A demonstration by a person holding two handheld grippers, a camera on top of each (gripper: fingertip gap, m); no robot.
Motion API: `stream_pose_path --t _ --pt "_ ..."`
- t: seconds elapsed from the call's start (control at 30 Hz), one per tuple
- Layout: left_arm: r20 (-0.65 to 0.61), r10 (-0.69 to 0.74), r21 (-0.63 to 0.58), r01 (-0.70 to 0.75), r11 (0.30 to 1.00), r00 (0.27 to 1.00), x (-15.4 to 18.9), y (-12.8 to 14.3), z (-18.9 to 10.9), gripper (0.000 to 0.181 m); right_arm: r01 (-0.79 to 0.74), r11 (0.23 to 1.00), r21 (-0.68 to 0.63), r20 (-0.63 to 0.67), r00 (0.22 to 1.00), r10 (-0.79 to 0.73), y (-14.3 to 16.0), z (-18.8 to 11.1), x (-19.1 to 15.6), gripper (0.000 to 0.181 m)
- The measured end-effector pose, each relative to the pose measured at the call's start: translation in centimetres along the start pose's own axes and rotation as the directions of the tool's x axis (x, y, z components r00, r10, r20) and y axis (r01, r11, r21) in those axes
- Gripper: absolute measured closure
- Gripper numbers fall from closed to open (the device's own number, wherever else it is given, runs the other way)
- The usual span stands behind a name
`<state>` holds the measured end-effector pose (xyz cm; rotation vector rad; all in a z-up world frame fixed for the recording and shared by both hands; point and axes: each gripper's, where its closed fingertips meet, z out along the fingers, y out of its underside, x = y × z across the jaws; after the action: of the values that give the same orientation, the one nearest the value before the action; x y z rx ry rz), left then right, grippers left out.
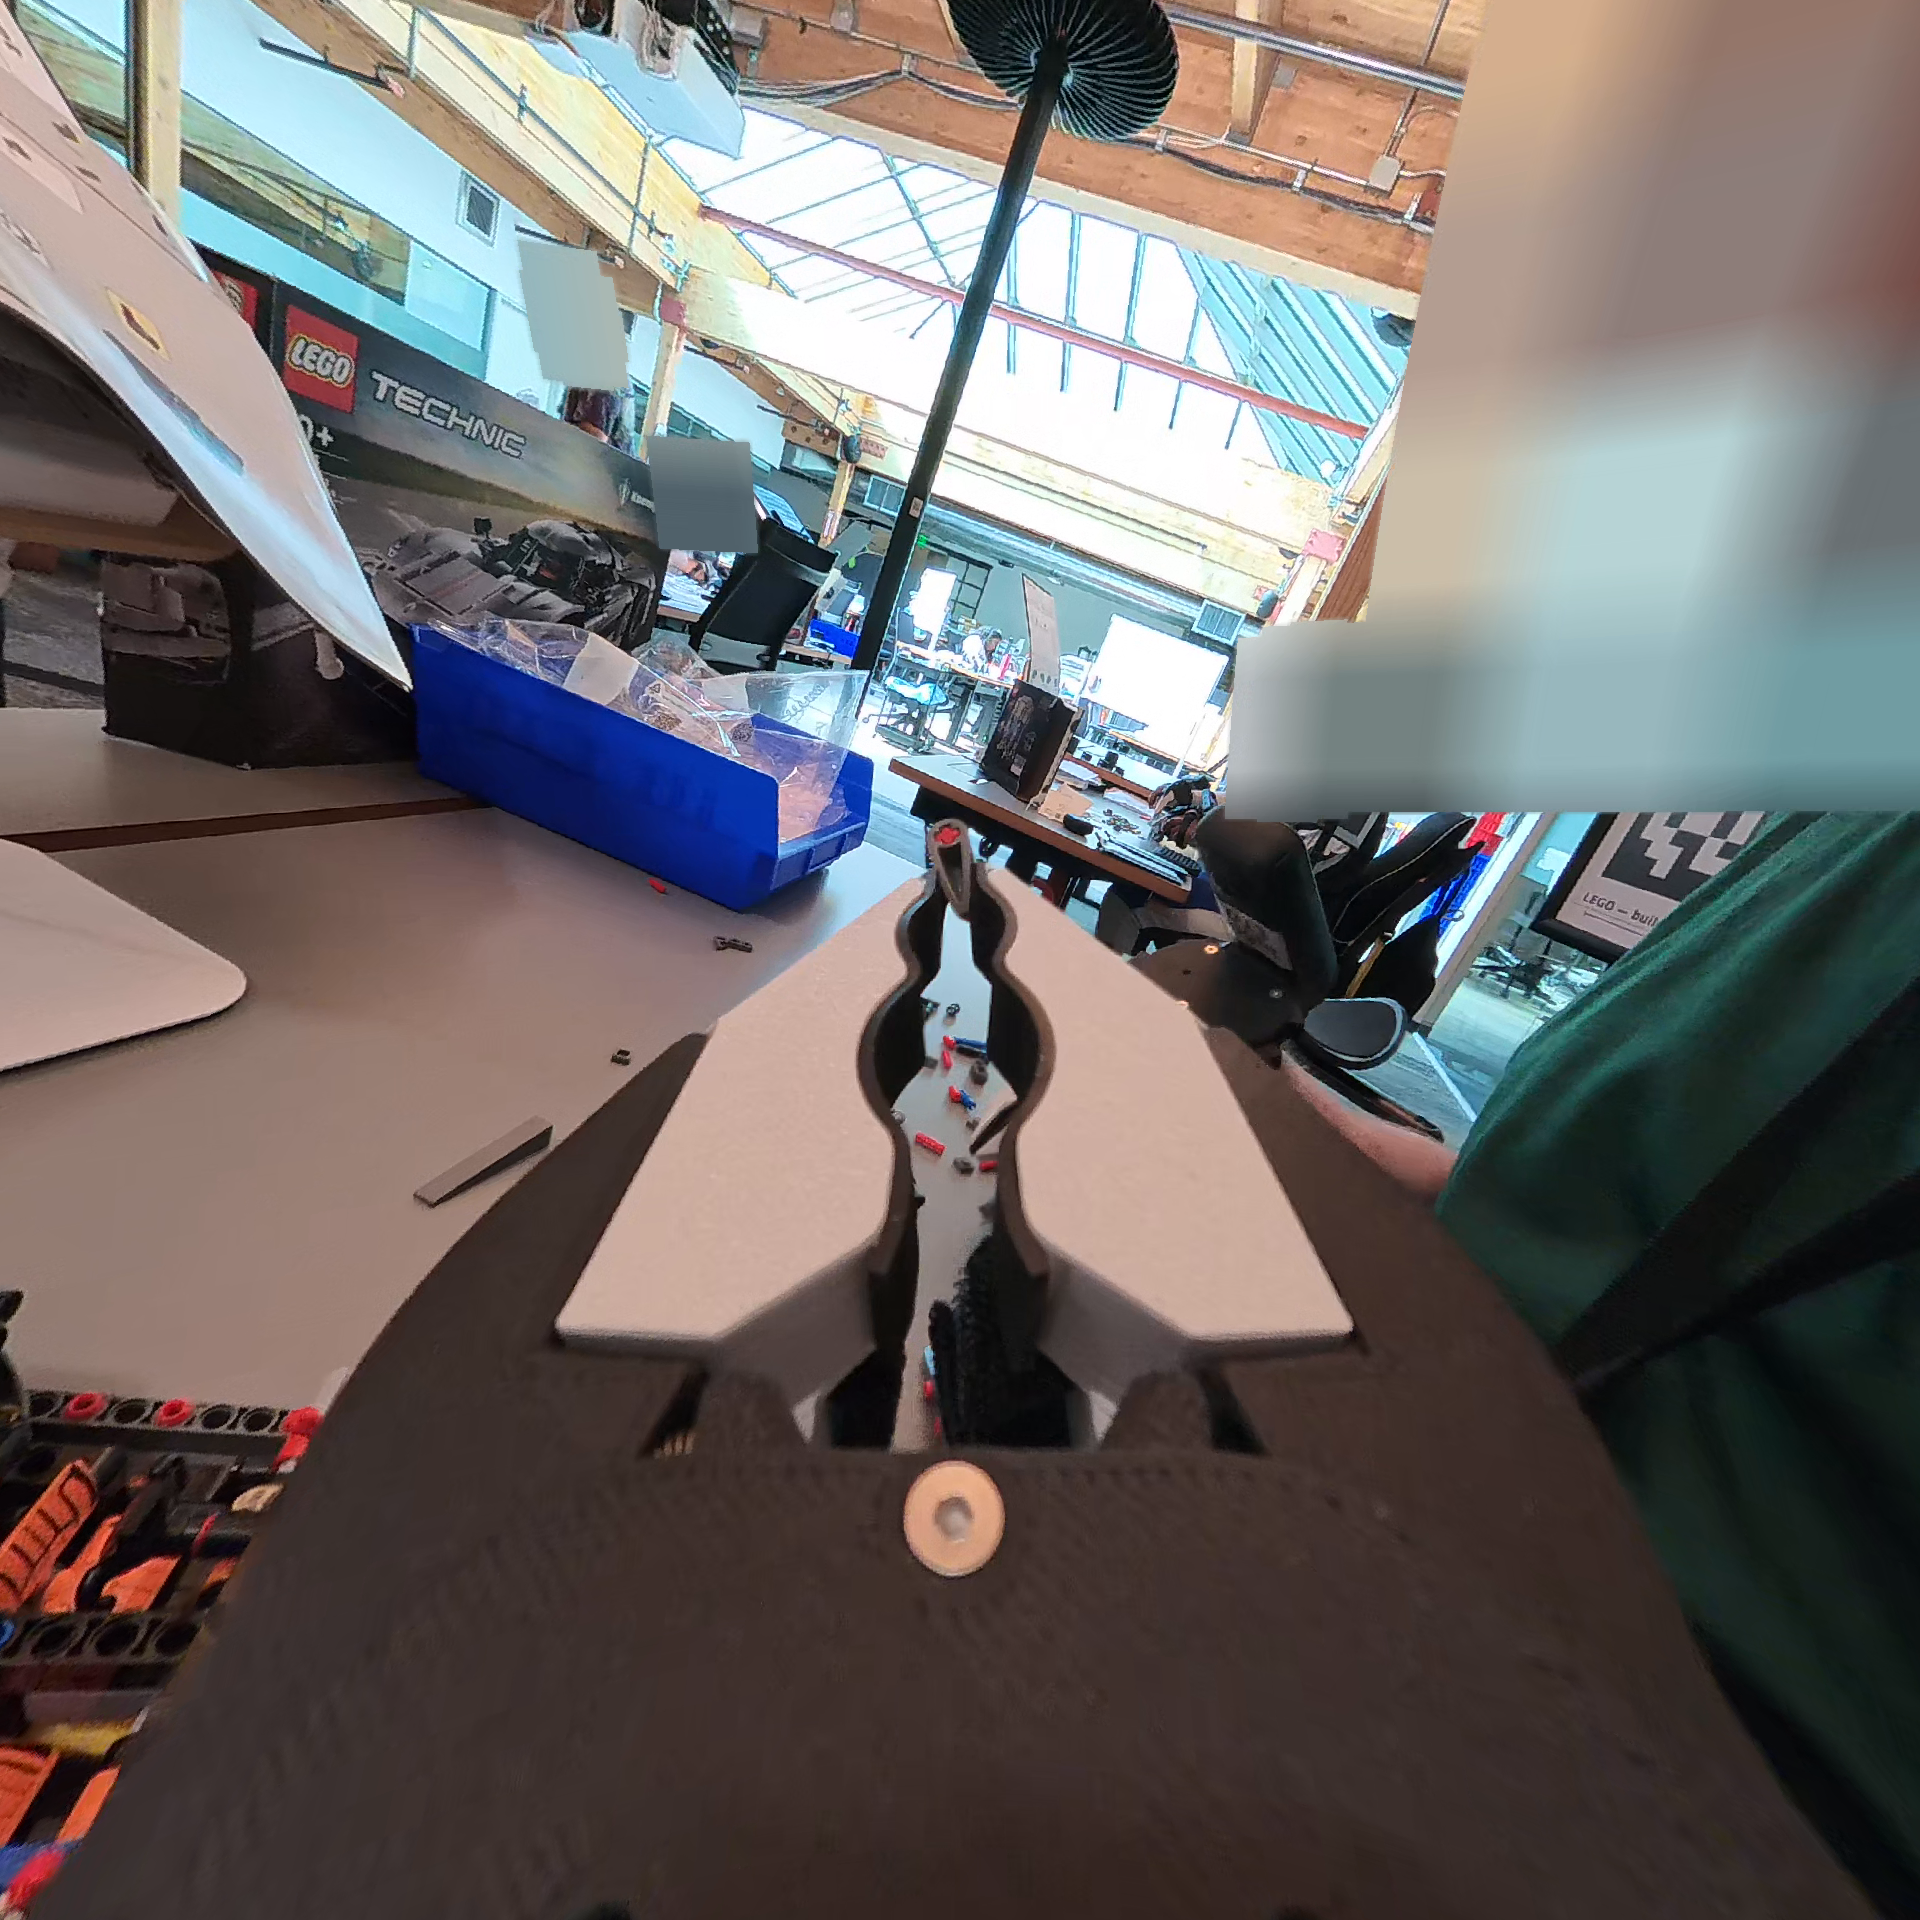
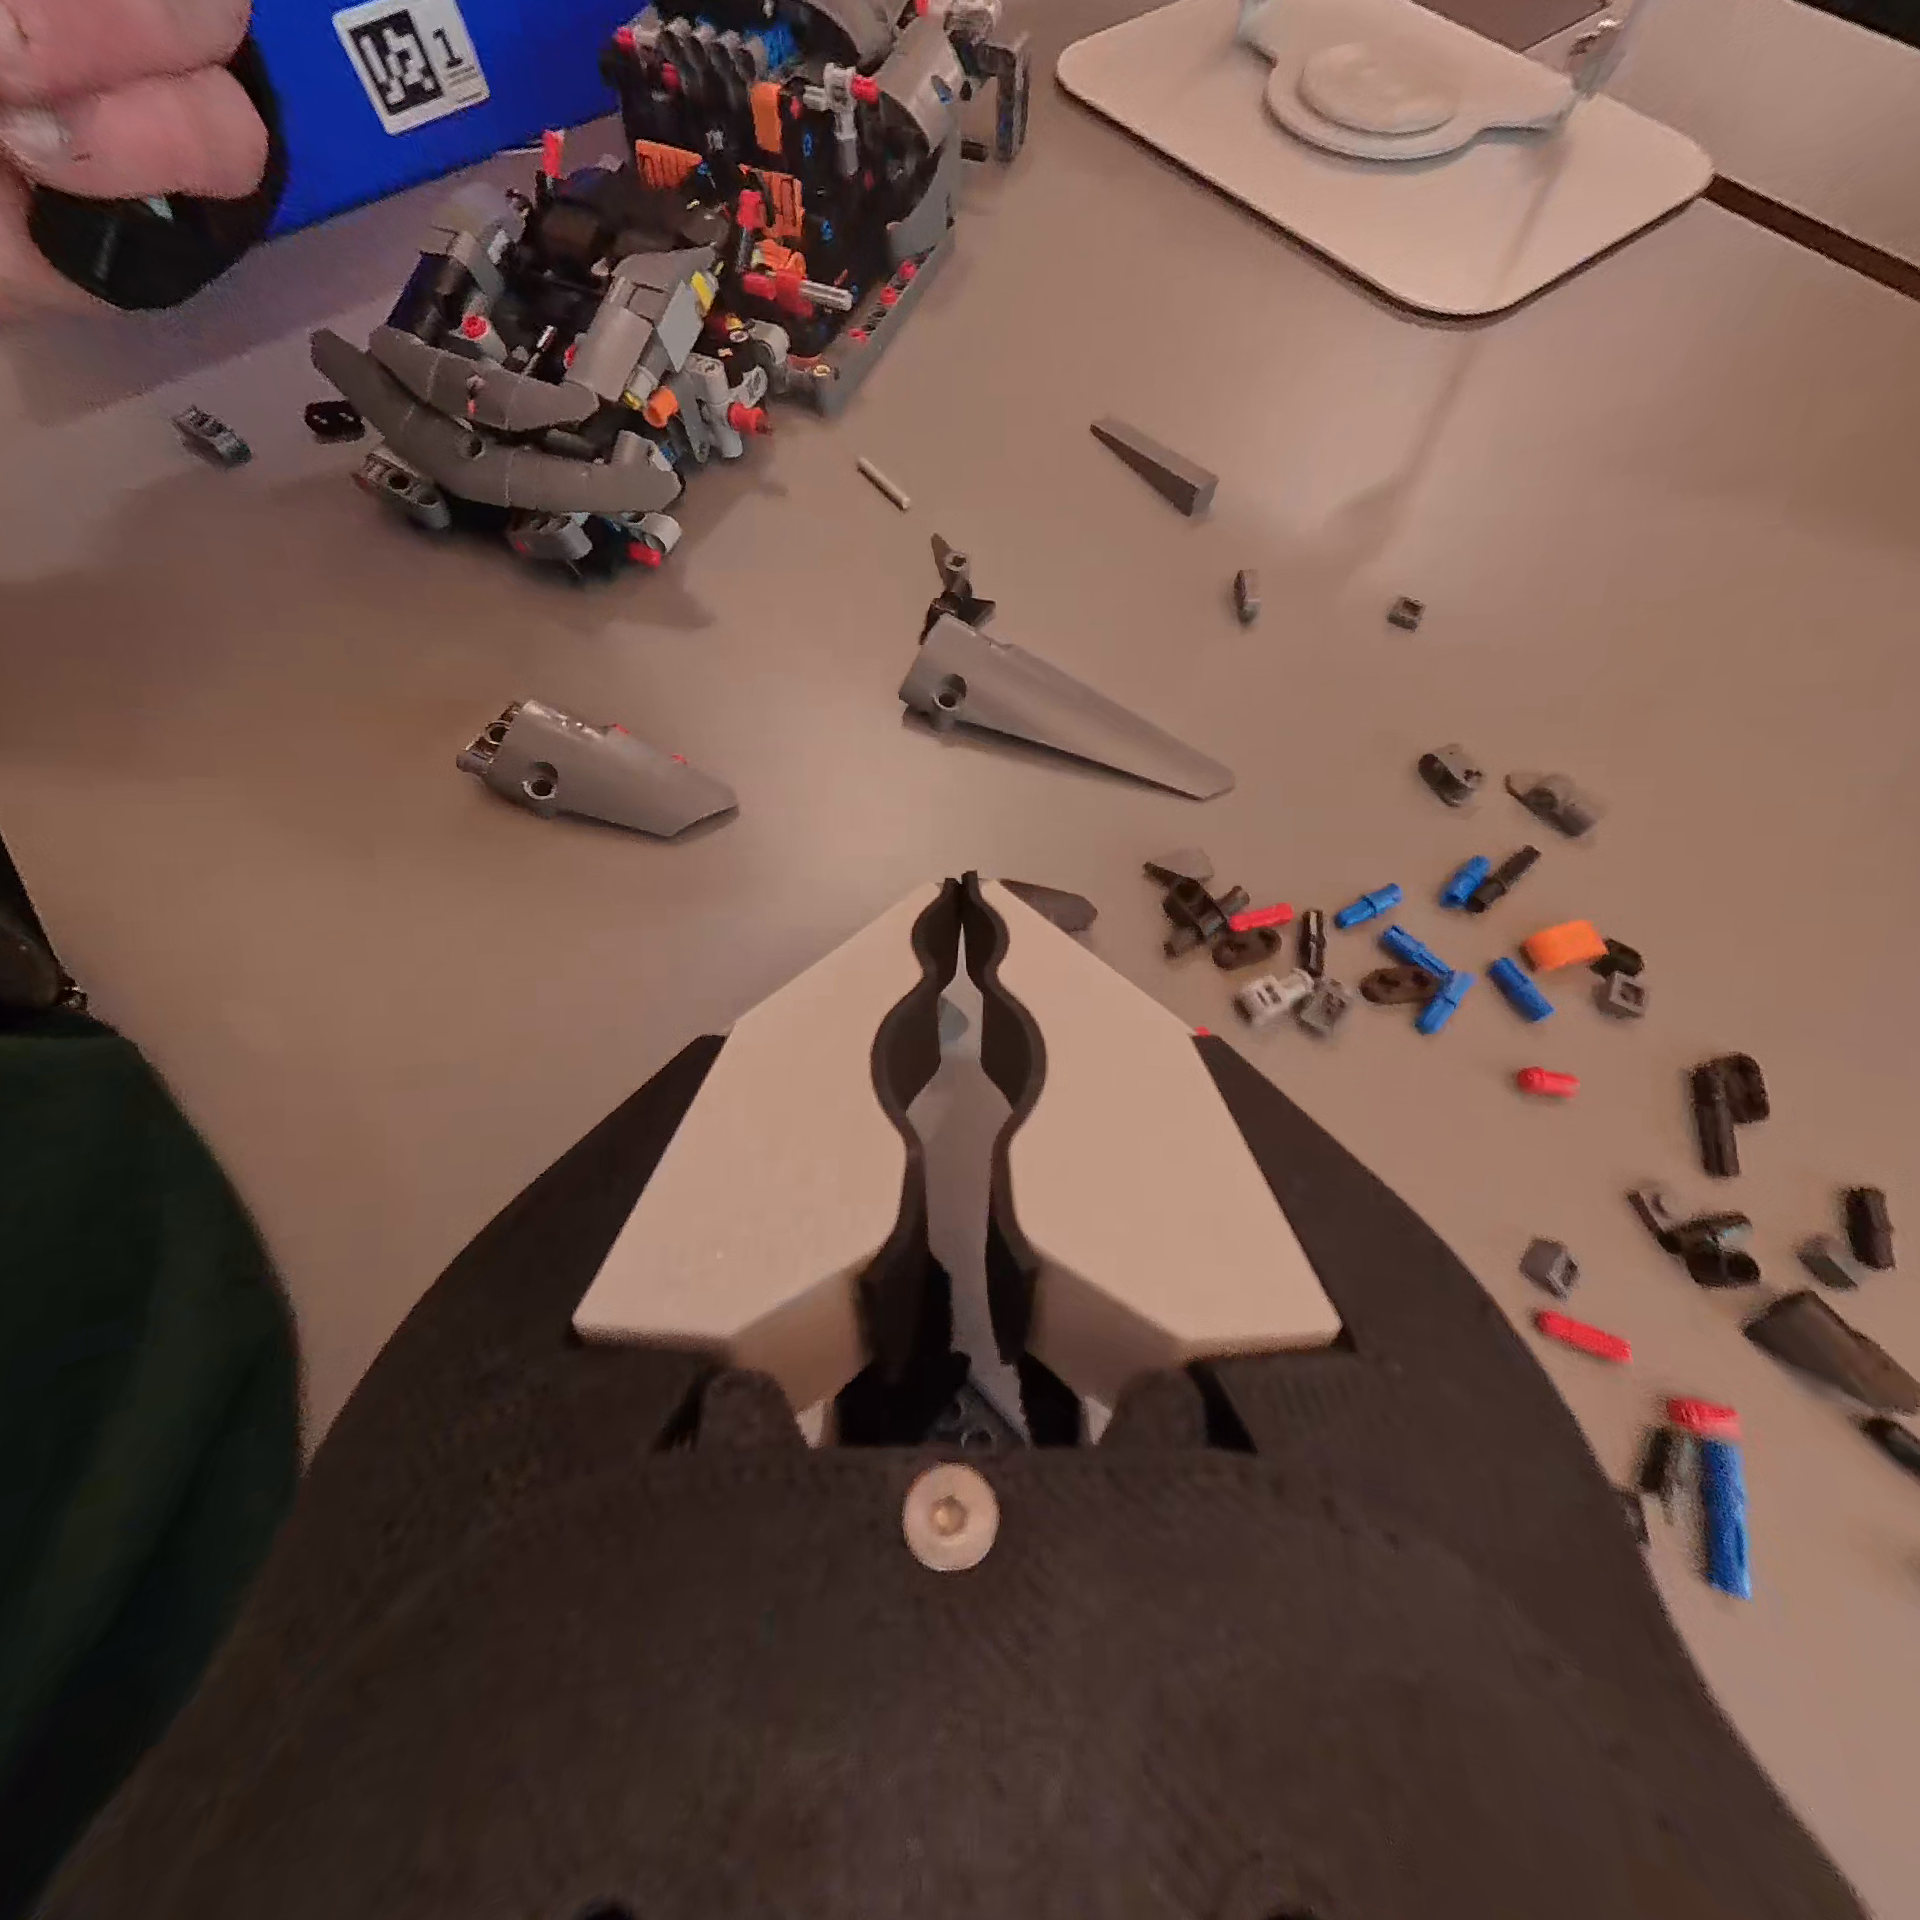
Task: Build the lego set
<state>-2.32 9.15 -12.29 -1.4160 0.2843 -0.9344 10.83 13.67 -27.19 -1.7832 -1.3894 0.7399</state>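
Note:
My left gripper (image 1: pixel 957 896) is raised above the table and shut on a small dark grey Lego piece (image 1: pixel 953 868) with a red pin at its tip, which sticks out past the fingertips. My right gripper (image 2: pixel 961 891) is shut, its fingertips touching, low over the table. A grey piece (image 2: pixel 957 1013) shows through the gap behind the tips, and a dark piece (image 2: pixel 1058 906) lies just right of them. The partly built Technic model (image 2: pixel 675 260) stands at the back left; it also shows at the lower left of the left wrist view (image 1: pixel 104 1538). Two grey panels (image 2: pixel 597 771) (image 2: pixel 1055 712) lie ahead.
A heap of small blue, red and black pins (image 2: pixel 1455 956) lies to the right. A grey wedge (image 2: pixel 1155 470) and a white stand base (image 2: pixel 1382 208) are farther back. A blue bin (image 1: pixel 623 774), the Lego box (image 1: pixel 468 488) and a booklet (image 1: pixel 208 416) stand behind. A hand (image 2: pixel 114 114) holds a blue handle. The gap from one gripper's tips to the other's is roughly 20 cm.

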Motion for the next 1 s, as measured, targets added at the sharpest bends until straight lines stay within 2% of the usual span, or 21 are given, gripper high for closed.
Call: stream_pose_path --t 0.23,0.33,0.47,0.53,0.67,0.83,1.0 --pt "0.031 0.007 0.016 -0.008 1.000 0.999 -0.6 -0.5 -1.5 0.179 -0.056 0.997 0.051 -0.063 0.996 0.059 0.7 -1.9 1.1 0.180" --pt "0.029 0.019 0.014 -0.019 1.000 0.999 -0.3 -0.5 -1.5 0.179 -0.063 0.998 0.024 -0.021 0.998 0.064 1.0 -1.9 0.2 0.172" --pt "0.024 0.007 0.019 -0.007 1.000 1.000 -0.4 -0.2 -1.5 0.179 -0.098 0.989 -0.112 0.015 0.995 0.101 2.8 -0.4 -1.3 0.152" --pt "0.021 0.000 0.023 -0.001 1.000 1.000 -0.4 -0.2 -1.5 0.179 -0.077 0.984 -0.158 0.025 0.996 0.082 3.9 0.5 -1.8 0.148" --pt "0.017 0.007 0.013 -0.007 1.000 1.000 -0.2 -0.2 -1.5 0.179 -0.008 0.989 -0.149 0.031 0.999 0.013 3.2 0.7 -1.8 0.153" --pt "0.018 0.006 0.016 -0.007 1.000 1.000 -0.2 -0.2 -1.6 0.179 0.039 0.983 -0.177 0.094 0.995 -0.023 3.5 1.1 -2.4 0.175" --pt "0.021 0.001 0.014 -0.001 1.000 1.000 -0.3 -0.1 -1.6 0.179 0.069 0.981 -0.179 0.133 0.990 -0.045 3.4 1.2 -2.7 0.175"
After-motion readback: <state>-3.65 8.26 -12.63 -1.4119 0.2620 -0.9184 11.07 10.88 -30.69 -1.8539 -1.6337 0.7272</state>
